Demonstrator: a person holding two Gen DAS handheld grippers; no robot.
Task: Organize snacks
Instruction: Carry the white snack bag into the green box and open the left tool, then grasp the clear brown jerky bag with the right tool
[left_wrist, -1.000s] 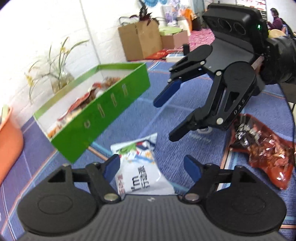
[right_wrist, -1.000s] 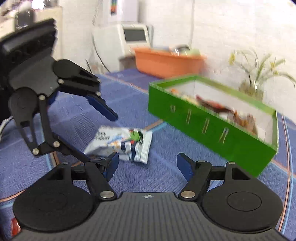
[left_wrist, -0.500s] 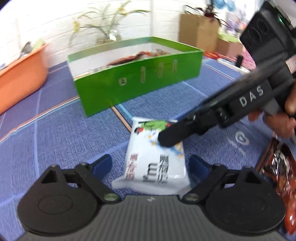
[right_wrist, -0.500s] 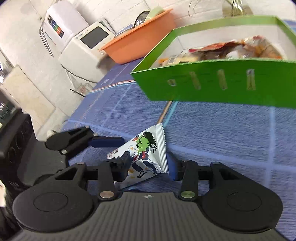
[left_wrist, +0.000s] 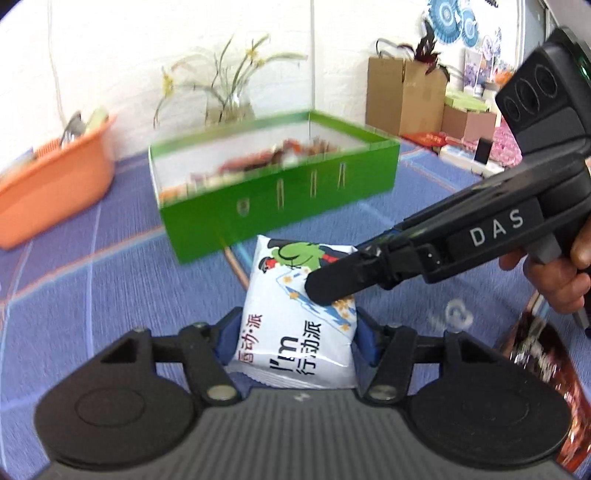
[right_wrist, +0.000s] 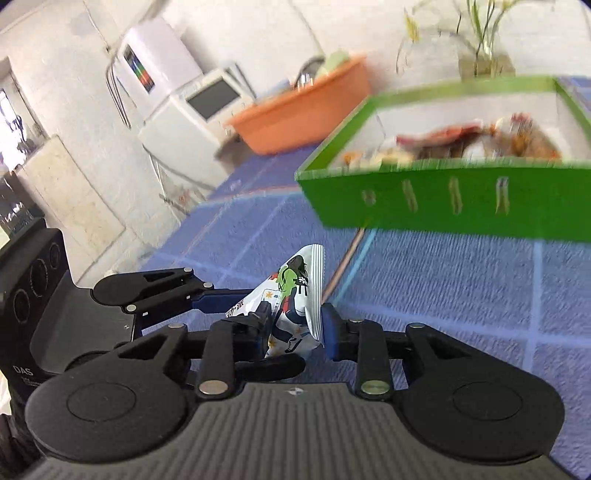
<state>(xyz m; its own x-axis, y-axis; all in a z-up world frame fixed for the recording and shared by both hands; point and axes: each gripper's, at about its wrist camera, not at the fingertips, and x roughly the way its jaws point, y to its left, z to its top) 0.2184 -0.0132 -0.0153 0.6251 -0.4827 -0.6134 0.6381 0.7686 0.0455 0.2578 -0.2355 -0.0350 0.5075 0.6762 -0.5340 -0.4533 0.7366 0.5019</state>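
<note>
A white snack packet (left_wrist: 295, 332) with a green cartoon figure sits between the blue pads of my left gripper (left_wrist: 297, 332), which press on its two long sides while the jaws are closing. My right gripper (right_wrist: 295, 325) holds the packet's (right_wrist: 291, 306) far end, its jaws also closing and its pads against it. In the left wrist view, one of the right gripper's fingers (left_wrist: 332, 288) lies across the packet's upper right corner. The packet is tilted up on edge above the blue cloth. Behind it stands the green box (left_wrist: 280, 206) with snack bags inside.
A red snack bag (left_wrist: 543, 354) lies on the cloth at the right, below a hand (left_wrist: 561, 280). An orange basin (left_wrist: 55, 184) stands left of the green box (right_wrist: 443, 206), a glass vase with a plant (left_wrist: 229, 107) behind it. A white appliance (right_wrist: 184, 107) stands past the table edge.
Both grippers rolled and closed in on the white packet, which lay flat on the cloth a second ago. The right gripper dropped from above onto its far end, and the packet now tilts up.
</note>
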